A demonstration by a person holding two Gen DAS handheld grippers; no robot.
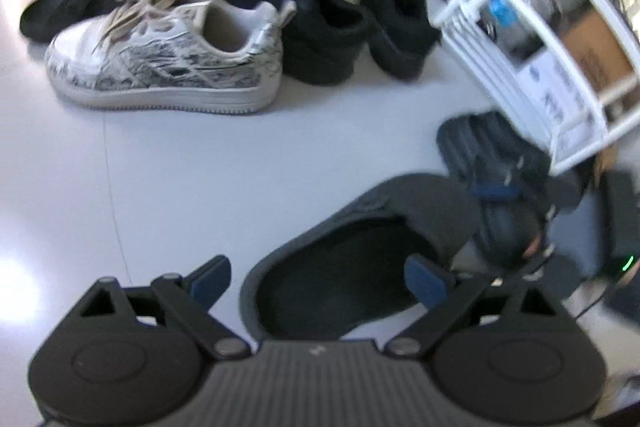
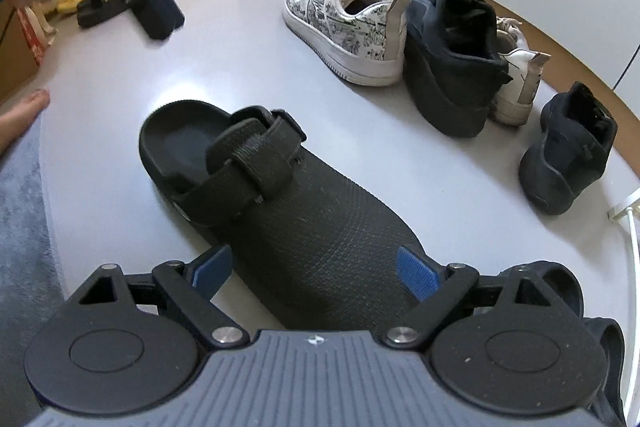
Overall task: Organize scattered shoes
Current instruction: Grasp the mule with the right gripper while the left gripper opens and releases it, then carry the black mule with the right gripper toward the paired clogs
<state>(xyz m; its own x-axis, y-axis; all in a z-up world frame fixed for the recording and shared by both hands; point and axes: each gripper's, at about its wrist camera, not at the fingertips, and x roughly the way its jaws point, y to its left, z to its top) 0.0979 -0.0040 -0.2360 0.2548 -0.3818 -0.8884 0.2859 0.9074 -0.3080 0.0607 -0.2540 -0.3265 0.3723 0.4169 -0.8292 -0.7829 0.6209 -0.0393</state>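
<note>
Evidently both grippers are lining up on clogs lying apart from the row of shoes by the wall. In the left wrist view the left gripper (image 1: 318,281) has its jaws spread wide around the heel end of a grey clog (image 1: 360,259), one blue pad outside the rim at 9 o'clock, the other at 3 o'clock inside or just over the opening; I cannot tell whether either touches. In the right wrist view the right gripper (image 2: 316,271) likewise stands with jaws spread, straddling the toe of a black strapped clog (image 2: 280,199) flat on the floor (image 2: 100,99), probably so a squeeze across the toe can lift it. At 1 o'clock the printed white sneaker (image 2: 344,31), a dark high-top (image 2: 448,63) and a small black shoe (image 2: 568,155) already sit side by side, heels toward the camera, suggesting where the clogs belong.
</note>
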